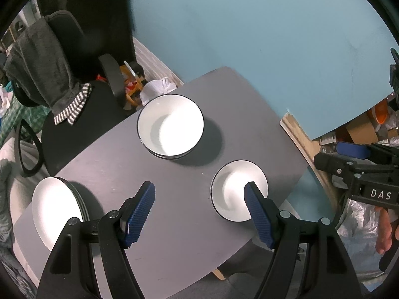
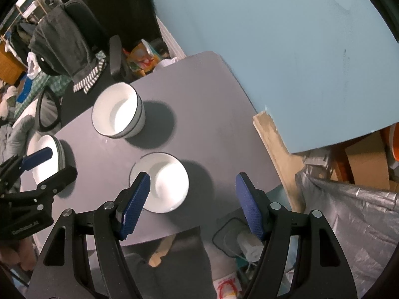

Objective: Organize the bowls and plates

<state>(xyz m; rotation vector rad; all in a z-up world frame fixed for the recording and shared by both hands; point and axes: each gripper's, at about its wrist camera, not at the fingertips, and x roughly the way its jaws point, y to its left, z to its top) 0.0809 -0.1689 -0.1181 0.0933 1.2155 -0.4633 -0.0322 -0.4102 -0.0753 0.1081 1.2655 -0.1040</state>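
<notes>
Grey worktop (image 1: 174,199) stands against a light blue wall (image 1: 249,37), with a black office chair (image 1: 74,94) draped in dark cloth (image 1: 42,64) at its far left corner.

Left wrist view: my left gripper (image 1: 199,194) points steeply down over the worktop. Its blue fingers (image 1: 141,209) are spread wide and released, with only bare worktop between them. A stack of white bowls (image 1: 170,127) with dark rims sits upright toward the far side. A single small white bowl (image 1: 234,186) sits near the right edge of the worktop; my right-hand finger overlaps its rim in the picture, but I cannot tell whether it touches. A stack of white plates (image 1: 54,204) lies at the left edge, partly hidden behind the gripper frame. My right gripper's black body shows at the right border, with part of my hand (image 1: 384,231) under it.

Right wrist view: my right gripper (image 2: 193,186) also points steeply down. Its blue fingers (image 2: 249,209) are apart and released, grasping nothing. The single small bowl (image 2: 164,182) lies just beside my left-hand finger, which overlaps its near-left rim. The bowl stack (image 2: 117,111) stands behind it, well apart. The plate stack (image 2: 47,159) lies at the left edge, with one finger of my left gripper (image 2: 37,159) in front of it. Cardboard boxes (image 2: 366,159) and a silver sheet (image 2: 349,211) lie beyond the worktop on the right.
</notes>
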